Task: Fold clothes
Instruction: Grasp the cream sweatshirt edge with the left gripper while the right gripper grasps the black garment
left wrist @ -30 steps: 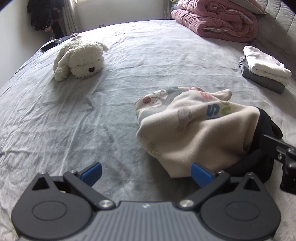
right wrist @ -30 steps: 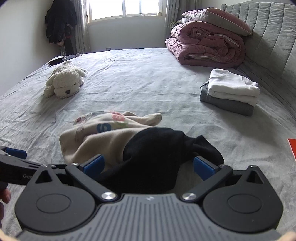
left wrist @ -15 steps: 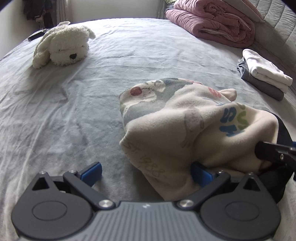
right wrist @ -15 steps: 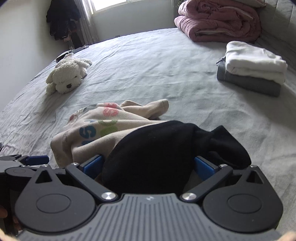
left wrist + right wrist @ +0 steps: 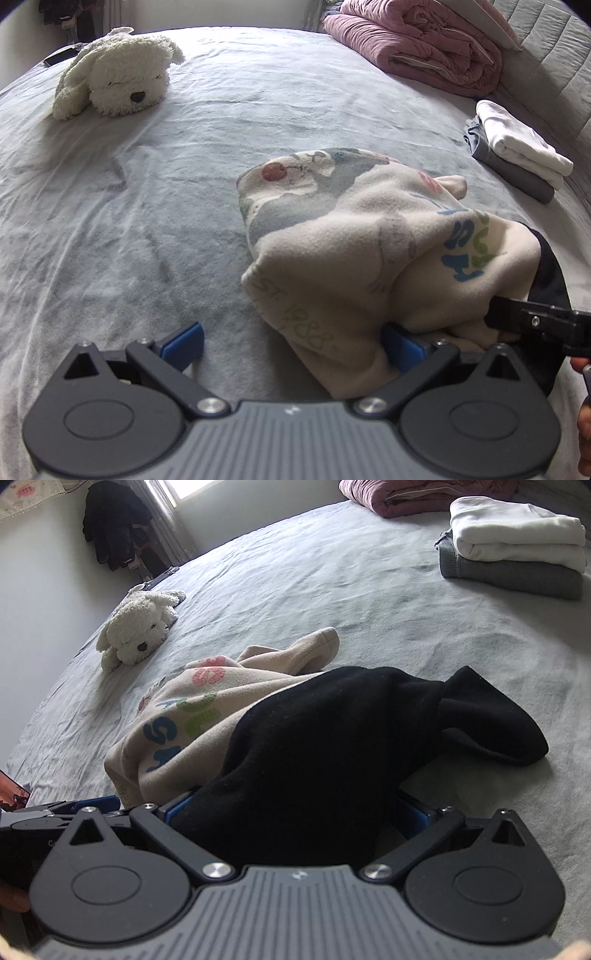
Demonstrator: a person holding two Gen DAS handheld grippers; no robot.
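L wrist view: left gripper [image 5: 293, 345] at btm center, jaws wide apart. Its blue L pad [image 5: 183, 345] sits over bare sheet; R pad [image 5: 400, 349] is tucked under the edge of the cream printed garment [image 5: 369, 251], fabric draped over it. Nothing clamped.

Cream garment is a crumpled heap, center-right of frame, on the grey bedsheet [image 5: 147, 203]. Colored print + lettering face up, one cuff pokes out toward upper right. Black garment [image 5: 550, 273] shows only as a sliver at the heap's right edge. Right gripper [image 5: 535, 325] enters from the right edge, touching the cream fabric there.

R wrist view: right gripper [image 5: 295, 810] btm center, jaws apart too, black garment [image 5: 332, 746] bunched betw the pads and covering most of both. Only a bit of blue visible each side. Can't tell if the pads press the cloth; gap is wide, so not clamped. Black piece lies over the right part of the cream garment [image 5: 192, 716], one black sleeve end trails to mid-right.

Bkgd: white plush dog [image 5: 114, 74] upper left, well apart from the heap. Folded stack [image 5: 513, 546], white on grey, upper right. Pink duvet [image 5: 417, 40] rolled at top right by the headboard. Dark clothes [image 5: 112, 539] hang at top left of R view.
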